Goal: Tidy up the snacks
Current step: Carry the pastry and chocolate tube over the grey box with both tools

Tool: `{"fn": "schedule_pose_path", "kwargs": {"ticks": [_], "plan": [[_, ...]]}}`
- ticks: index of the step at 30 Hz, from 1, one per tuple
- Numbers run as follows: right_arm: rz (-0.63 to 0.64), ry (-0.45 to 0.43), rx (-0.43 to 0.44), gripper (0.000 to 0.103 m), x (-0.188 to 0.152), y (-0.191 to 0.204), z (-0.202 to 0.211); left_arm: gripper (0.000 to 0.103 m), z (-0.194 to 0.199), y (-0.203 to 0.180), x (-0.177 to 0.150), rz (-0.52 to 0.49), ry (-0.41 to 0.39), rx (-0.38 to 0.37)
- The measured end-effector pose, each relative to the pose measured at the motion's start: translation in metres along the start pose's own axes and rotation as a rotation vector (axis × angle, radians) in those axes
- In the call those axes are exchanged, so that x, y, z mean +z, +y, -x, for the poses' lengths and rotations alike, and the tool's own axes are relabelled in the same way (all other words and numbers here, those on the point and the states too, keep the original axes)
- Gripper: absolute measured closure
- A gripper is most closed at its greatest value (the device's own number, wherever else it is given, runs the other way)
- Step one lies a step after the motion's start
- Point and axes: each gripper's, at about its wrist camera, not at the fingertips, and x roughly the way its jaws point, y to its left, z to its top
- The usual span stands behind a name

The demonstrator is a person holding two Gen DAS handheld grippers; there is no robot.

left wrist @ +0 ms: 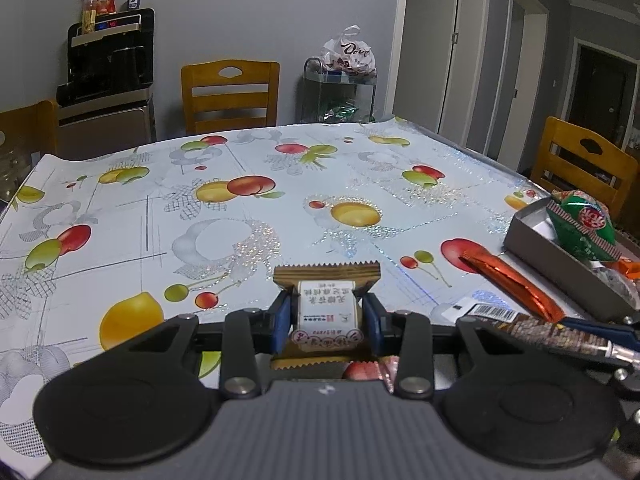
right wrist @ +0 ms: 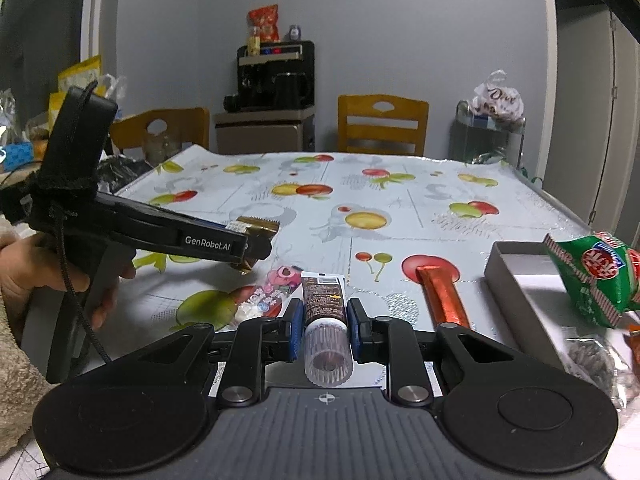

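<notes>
My left gripper (left wrist: 326,318) is shut on a small wrapped snack (left wrist: 326,308) with a white label and brown zigzag ends, held just above the fruit-print tablecloth (left wrist: 240,208). In the right wrist view the left gripper (right wrist: 256,242) sits at the left with the snack's gold end (right wrist: 258,225) sticking out. My right gripper (right wrist: 325,318) is shut on a brown tube (right wrist: 323,300) with a clear cap; in the left wrist view this tube (left wrist: 552,330) lies low on the right. A grey open box (right wrist: 528,276) at the right holds a green packet (right wrist: 596,280).
An orange-red foil stick (right wrist: 442,296) lies left of the box, and a pink packet (right wrist: 272,292) lies just left of the tube. Wooden chairs (right wrist: 382,124) stand at the far edge, with a black drinks machine (right wrist: 276,76) and a trolley with a bag (right wrist: 496,120) behind. A hand (right wrist: 48,272) holds the left gripper.
</notes>
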Motion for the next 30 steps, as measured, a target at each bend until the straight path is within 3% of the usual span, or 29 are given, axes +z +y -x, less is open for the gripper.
{"fn": "schedule_pose_path", "kwargs": {"ticks": [12,23,30], "plan": [[-0.002,-0.044,0.003,0.078,-0.001,-0.022,0.039,0.067,0.03,-0.033,0.008,-0.044,-0.048,0.02],[-0.045,-0.095,0.0,0.078,-0.007,-0.055,0.073,0.067,0.046,-0.099,0.027,-0.119,-0.055,-0.07],[-0.105,-0.131,-0.052,0.078,-0.01,-0.095,0.09,0.067,0.03,-0.153,0.046,-0.171,-0.037,-0.127]]}}
